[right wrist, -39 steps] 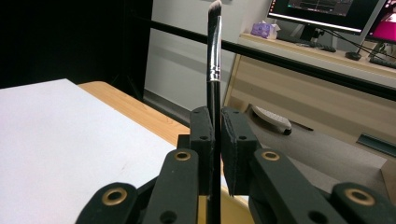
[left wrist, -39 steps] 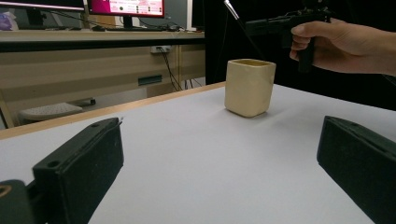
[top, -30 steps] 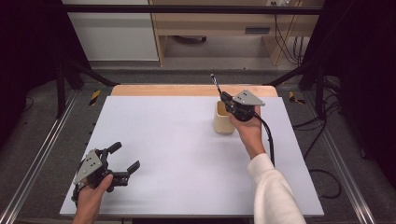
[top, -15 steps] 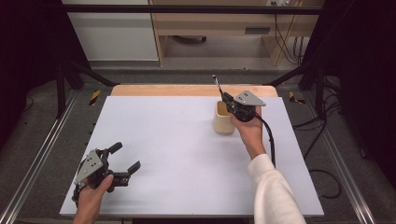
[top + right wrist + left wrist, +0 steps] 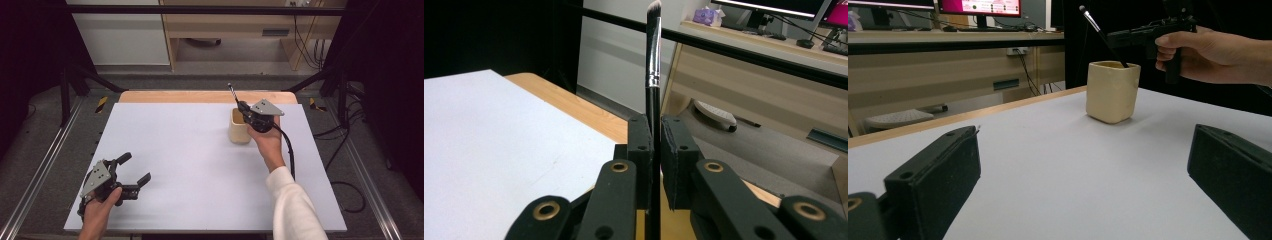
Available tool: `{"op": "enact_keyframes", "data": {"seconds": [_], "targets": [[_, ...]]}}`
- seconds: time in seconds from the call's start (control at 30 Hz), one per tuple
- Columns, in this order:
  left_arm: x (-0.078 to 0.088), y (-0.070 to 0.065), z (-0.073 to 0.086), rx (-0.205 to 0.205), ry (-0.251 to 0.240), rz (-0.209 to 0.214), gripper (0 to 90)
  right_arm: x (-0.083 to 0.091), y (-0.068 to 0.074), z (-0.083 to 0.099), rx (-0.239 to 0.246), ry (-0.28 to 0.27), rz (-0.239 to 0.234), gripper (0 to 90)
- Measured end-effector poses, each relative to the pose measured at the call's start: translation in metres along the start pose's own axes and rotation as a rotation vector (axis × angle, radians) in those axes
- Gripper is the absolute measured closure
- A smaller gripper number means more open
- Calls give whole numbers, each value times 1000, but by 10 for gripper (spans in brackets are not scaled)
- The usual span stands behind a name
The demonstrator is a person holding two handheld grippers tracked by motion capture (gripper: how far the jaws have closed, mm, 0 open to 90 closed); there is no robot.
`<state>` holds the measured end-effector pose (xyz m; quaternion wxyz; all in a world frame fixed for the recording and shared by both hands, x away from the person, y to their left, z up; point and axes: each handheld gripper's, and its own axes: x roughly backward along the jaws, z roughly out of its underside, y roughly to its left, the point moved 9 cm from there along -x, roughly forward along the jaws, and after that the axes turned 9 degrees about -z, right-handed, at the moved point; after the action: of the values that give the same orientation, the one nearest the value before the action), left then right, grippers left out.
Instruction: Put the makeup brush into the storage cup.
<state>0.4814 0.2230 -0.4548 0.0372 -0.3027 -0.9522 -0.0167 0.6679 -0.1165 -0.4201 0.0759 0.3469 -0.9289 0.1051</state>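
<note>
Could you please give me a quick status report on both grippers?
Right gripper shut on brush above cup. Left gripper open, idle. Nothing in the way.

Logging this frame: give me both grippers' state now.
Left gripper: open, holding nothing.
Right gripper: fingers shut on the makeup brush, at the beige cup.

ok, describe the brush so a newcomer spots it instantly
Start at the white table, then find the beige cup near its far right. The brush angles up from that cup, clamped in the right gripper: a thin black handle, silver ferrule, pale-tipped bristles.
</note>
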Motion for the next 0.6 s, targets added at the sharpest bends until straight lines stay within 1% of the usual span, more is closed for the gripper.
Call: {"op": "enact_keyframes", "data": {"seconds": [0.07,0.33,0.6], "targets": [[0,0,0,-5,4,2,4,1,0,1,0,5,-2,838],[2,1,-1,-2,-3,-3,4,3,2,4,-6,20,-1,838],[2,1,-1,-2,-4,-4,3,3,3,4,-7,20,-1,837]]}}
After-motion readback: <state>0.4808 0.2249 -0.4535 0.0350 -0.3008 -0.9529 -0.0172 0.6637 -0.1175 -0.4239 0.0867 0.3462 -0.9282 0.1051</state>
